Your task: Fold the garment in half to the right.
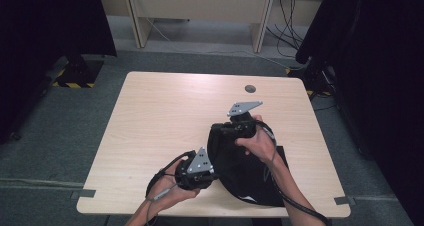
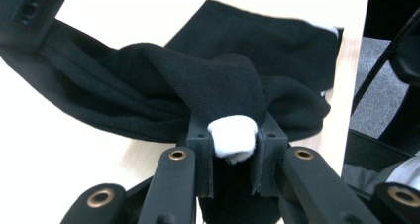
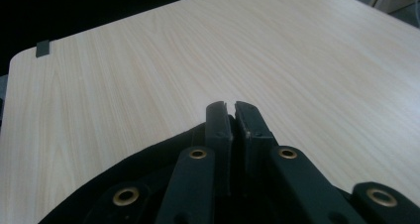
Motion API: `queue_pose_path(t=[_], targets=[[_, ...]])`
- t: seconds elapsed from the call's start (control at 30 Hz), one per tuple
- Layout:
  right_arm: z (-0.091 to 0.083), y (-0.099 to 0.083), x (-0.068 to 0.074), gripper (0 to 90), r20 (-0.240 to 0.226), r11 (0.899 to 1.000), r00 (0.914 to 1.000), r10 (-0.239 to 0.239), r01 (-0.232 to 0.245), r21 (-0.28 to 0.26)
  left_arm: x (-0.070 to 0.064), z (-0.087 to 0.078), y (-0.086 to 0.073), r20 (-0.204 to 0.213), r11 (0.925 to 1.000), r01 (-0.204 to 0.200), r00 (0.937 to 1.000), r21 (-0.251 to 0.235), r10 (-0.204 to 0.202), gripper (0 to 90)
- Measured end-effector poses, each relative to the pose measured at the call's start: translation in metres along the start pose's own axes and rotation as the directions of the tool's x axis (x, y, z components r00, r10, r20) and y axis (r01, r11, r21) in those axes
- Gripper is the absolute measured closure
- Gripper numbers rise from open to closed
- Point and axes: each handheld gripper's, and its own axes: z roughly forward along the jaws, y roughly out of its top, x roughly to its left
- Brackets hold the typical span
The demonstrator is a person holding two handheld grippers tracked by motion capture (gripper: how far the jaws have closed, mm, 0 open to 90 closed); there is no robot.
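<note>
Black garment [image 1: 235, 171] on the table [image 1: 165, 116]: both grippers' jaws are clenched on its fabric.

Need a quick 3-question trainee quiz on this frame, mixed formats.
1. True or false: the left hand-held gripper is clamped on the black cloth.
2. What is the table top made of: A glass, B pale wood, C metal?
3. Fill in: the right hand-held gripper has its jaws nearly ____ over the cloth's edge.

Key: 1 true; 2 B; 3 closed.
</note>
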Motion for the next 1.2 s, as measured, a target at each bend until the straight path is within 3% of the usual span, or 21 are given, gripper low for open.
queue_pose_path(t=[0.23, 0.4, 0.5, 0.67, 0.83, 0.9, 1.0, 1.1, 1.2], targets=[[-0.035, -0.015, -0.011, 85.5, 0.032, 0.998, 0.9993, 0.020, -0.018, -0.054, -0.007, 0.017, 0.032, 0.044, 0.9952, -0.074, 0.9964, 0.064, 0.072, 74.0], [-0.059, -0.036, -0.020, 85.5, 0.061, 0.997, 0.9971, 0.045, -0.041, -0.068, -0.014, 0.035, 0.045, 0.048, 0.9904, -0.091, 0.9952, 0.104, 0.086, 73.9], [-0.068, -0.051, -0.027, 85.5, 0.077, 0.996, 0.9946, 0.070, -0.066, -0.062, -0.017, 0.046, 0.050, 0.054, 0.9895, -0.085, 0.9954, 0.117, 0.079, 73.9], [-0.073, -0.077, -0.037, 85.2, 0.087, 0.993, 0.9906, 0.106, -0.102, -0.053, -0.026, 0.072, 0.054, 0.099, 0.9877, -0.086, 0.9924, 0.131, 0.073, 73.6], [-0.076, -0.092, -0.042, 83.4, 0.093, 0.991, 0.9875, 0.128, -0.124, -0.049, -0.036, 0.097, 0.058, 0.119, 0.9868, -0.081, 0.9908, 0.140, 0.064, 72.8], [-0.078, -0.096, -0.043, 80.7, 0.096, 0.991, 0.9869, 0.130, -0.126, -0.048, -0.040, 0.105, 0.059, 0.121, 0.9876, -0.080, 0.9906, 0.135, 0.063, 72.0], [-0.083, -0.101, -0.044, 69.0, 0.146, 0.990, 0.9794, 0.139, -0.137, -0.029, -0.046, 0.115, 0.058, 0.133, 0.9886, -0.086, 0.9887, 0.124, 0.069, 69.2], [-0.088, -0.104, -0.044, 56.3, 0.190, 0.990, 0.9713, 0.143, -0.142, -0.022, -0.048, 0.120, 0.057, 0.150, 0.9943, -0.056, 0.9878, 0.090, 0.043, 60.5], [-0.094, -0.104, -0.043, 49.2, 0.234, 0.991, 0.9629, 0.135, -0.136, -0.012, -0.049, 0.117, 0.058, 0.165, 0.9984, -0.027, 0.9861, 0.049, 0.019, 48.7]])
